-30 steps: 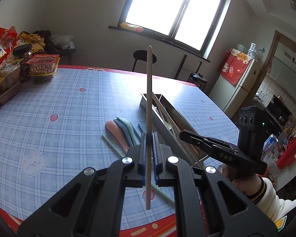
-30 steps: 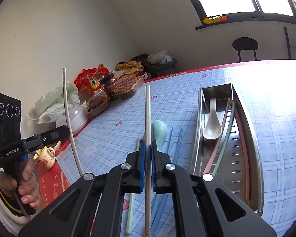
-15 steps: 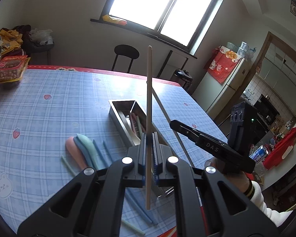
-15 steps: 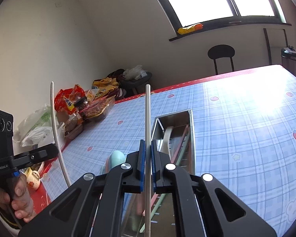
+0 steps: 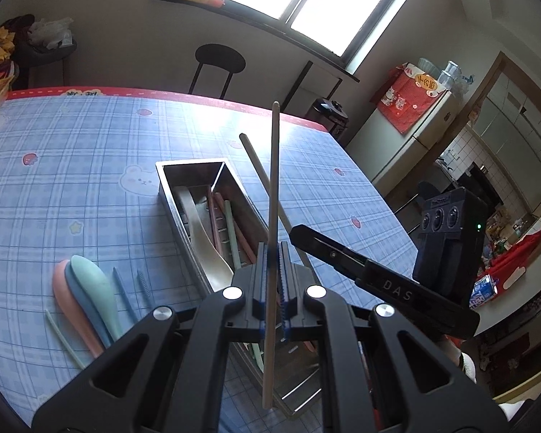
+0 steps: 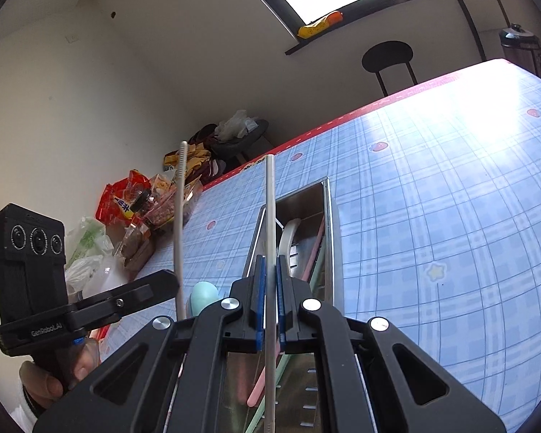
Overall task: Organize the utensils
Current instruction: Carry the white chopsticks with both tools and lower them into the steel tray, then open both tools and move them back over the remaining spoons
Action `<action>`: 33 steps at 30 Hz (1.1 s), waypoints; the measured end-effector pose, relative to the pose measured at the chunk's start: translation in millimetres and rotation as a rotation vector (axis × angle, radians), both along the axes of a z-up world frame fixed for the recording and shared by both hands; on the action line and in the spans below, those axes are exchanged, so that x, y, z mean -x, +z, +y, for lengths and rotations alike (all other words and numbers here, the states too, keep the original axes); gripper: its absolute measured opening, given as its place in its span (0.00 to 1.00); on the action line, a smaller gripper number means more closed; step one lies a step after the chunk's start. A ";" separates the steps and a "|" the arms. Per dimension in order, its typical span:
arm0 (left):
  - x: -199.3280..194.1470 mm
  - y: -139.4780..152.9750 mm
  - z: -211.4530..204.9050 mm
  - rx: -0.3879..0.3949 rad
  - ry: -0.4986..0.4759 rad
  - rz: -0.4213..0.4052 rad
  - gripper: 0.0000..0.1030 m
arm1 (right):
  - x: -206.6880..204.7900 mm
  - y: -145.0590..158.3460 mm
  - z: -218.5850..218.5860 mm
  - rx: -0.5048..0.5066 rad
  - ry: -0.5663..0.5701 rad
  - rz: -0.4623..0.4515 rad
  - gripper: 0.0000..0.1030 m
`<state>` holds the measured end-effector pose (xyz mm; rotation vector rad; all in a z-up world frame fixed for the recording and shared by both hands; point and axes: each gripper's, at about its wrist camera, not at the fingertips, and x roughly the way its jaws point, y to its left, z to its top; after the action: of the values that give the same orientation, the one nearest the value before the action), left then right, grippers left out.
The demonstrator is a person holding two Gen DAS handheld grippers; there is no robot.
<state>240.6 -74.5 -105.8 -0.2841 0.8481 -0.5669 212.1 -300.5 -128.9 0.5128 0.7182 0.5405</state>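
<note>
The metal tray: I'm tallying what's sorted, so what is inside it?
Inside the metal tray: a cream spoon, pink chopsticks and a green chopstick. Its near end is covered by the left hand-held gripper, so anything there is unseen.

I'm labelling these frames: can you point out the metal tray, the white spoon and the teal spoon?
metal tray (image 5: 194, 163): left wrist view, far rim.
white spoon (image 5: 207, 249): left wrist view, handle inside the tray.
teal spoon (image 5: 90, 277): left wrist view, bowl on the tablecloth.

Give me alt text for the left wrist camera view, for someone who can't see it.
The left gripper is shut on a beige chopstick, held upright above a long steel tray of spoons and chopsticks on a blue plaid tablecloth. Pink, blue and green spoons lie left of the tray; the right gripper holds a second chopstick on the right.
</note>
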 end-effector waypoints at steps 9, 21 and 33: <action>-25.6 -26.1 6.9 0.096 0.041 0.091 0.10 | -3.6 -6.7 1.0 -0.002 0.003 0.025 0.06; -50.2 -64.4 10.9 0.163 0.165 0.241 0.09 | -7.3 -14.3 2.9 0.019 -0.024 0.067 0.06; -44.5 -67.1 9.2 0.139 0.188 0.241 0.06 | -10.5 -17.5 3.1 0.015 -0.039 0.090 0.09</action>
<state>285.2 -65.3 -172.9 -0.5610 1.0034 -0.4211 222.6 -297.4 -146.4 0.5390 0.7964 0.4779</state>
